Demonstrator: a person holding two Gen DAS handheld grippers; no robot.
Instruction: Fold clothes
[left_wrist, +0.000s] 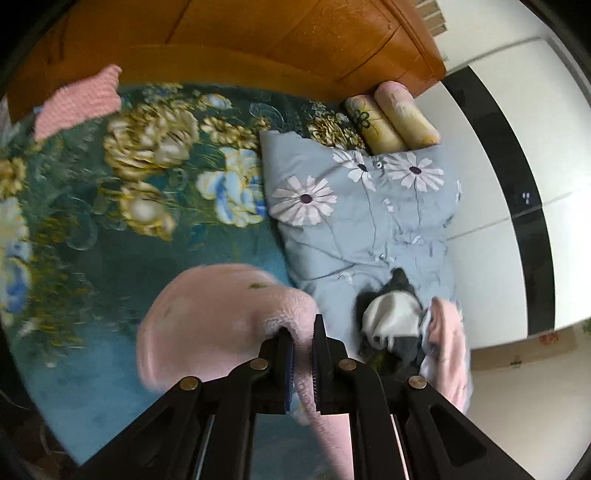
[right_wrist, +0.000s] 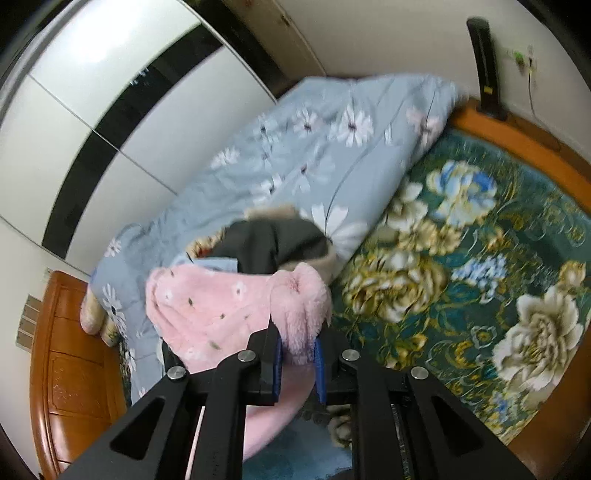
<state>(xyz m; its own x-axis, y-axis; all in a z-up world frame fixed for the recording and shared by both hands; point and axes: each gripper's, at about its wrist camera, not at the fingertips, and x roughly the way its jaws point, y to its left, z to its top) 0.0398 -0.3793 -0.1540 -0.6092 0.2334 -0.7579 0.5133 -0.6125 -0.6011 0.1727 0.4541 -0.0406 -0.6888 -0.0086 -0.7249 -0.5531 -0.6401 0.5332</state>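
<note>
A fluffy pink garment (left_wrist: 207, 317) with small flower prints hangs over the dark green floral bedspread (left_wrist: 122, 192). My left gripper (left_wrist: 303, 332) is shut on a fold of it and holds it above the bed. In the right wrist view my right gripper (right_wrist: 297, 339) is shut on another part of the same pink garment (right_wrist: 207, 310), held up above the bedspread (right_wrist: 461, 258). A pile of dark and white clothes (left_wrist: 391, 317) lies on the blue quilt, also seen behind the garment (right_wrist: 273, 243).
A grey-blue daisy quilt (left_wrist: 362, 206) lies folded along the bed's side (right_wrist: 295, 140). Two rolled pillows (left_wrist: 395, 118) sit by the wooden headboard (left_wrist: 258, 33). A pink knitted piece (left_wrist: 81, 99) lies at the far corner. A white wardrobe (right_wrist: 92, 122) stands beside the bed.
</note>
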